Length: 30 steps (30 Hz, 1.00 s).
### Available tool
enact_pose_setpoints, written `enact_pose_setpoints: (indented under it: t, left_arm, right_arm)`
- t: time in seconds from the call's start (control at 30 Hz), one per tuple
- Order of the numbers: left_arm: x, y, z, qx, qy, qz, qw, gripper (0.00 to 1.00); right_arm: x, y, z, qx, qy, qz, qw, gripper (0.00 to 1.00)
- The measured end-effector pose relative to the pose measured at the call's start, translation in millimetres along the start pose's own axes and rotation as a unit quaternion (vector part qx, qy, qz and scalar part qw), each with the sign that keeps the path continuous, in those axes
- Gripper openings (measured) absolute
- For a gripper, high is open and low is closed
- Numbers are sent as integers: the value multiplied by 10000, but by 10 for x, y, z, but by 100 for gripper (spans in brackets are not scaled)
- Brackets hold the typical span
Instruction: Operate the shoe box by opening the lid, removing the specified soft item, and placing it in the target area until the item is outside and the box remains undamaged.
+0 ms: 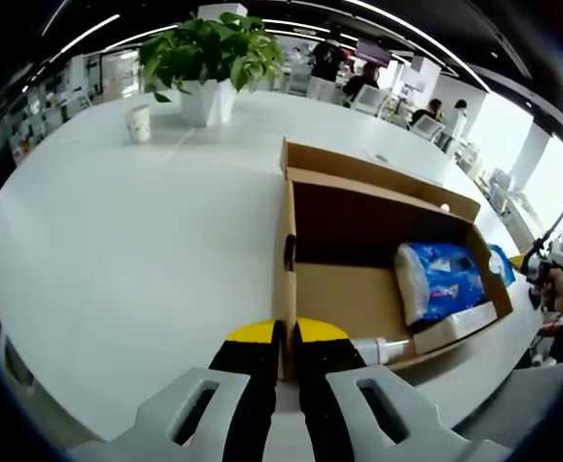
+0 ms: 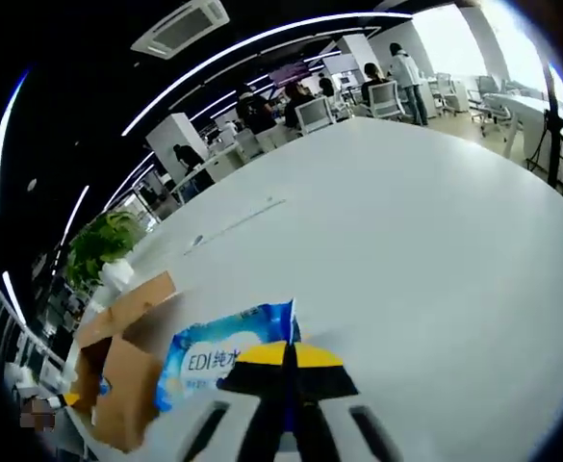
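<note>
The left claw [image 1: 285,339] was clamped on the near wall of the open shoe box [image 1: 305,289]; a blue soft pack [image 1: 440,281] lay inside, ahead and to its right. The right claw [image 2: 288,358] pinched another blue pack [image 2: 225,353] above the white desk [image 2: 406,250], beside the box [image 2: 122,371].

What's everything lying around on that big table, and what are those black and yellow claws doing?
Cardboard box: one, brown, open, on the white table.
Wipes pack in box: one, blue and white, inside at the far end.
Wipes pack held: one, blue, outside the box.
Potted plant: one, green in a white pot, far side.
Paper cup: one, white, beside the plant.
Left gripper: black and yellow, clamped on the box wall.
Right gripper: black and yellow, holding the outside pack.
</note>
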<state>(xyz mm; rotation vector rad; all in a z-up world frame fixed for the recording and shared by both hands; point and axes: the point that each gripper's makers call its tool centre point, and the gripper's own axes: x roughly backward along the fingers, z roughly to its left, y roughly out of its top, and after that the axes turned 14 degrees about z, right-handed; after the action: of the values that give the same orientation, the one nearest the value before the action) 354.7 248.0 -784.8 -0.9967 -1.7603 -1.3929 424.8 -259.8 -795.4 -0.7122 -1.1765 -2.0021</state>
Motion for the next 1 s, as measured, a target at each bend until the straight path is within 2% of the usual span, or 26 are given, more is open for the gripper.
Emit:
enact_pose_setpoints:
  t: [0.2,0.43,0.6,0.7,0.83,1.0]
  left_arm:
    - [1,0,-6,28,-15,-17,10000,4]
    - [0,1,-7,47,-19,-17,10000,4]
    - [-4,3,-5,45,-16,-17,10000,4]
    - [-5,3,-3,56,-29,-24,10000,4]
    - [-4,1,-3,66,-36,-34,10000,4]
    - [-7,3,-2,53,-27,-26,10000,4]
  right_arm:
    - [-29,-30,-58,-30,-2,73,10000,0]
    - [-34,-58,-84,-441,26,20,9990,0]
    - [-39,-98,-118,-541,-114,-17,9985,0]
    - [-37,-137,-134,-712,-70,33,9974,0]
    - [-33,-149,-115,-545,-66,93,9984,0]
    - [-37,-172,-108,-545,-42,146,9984,0]
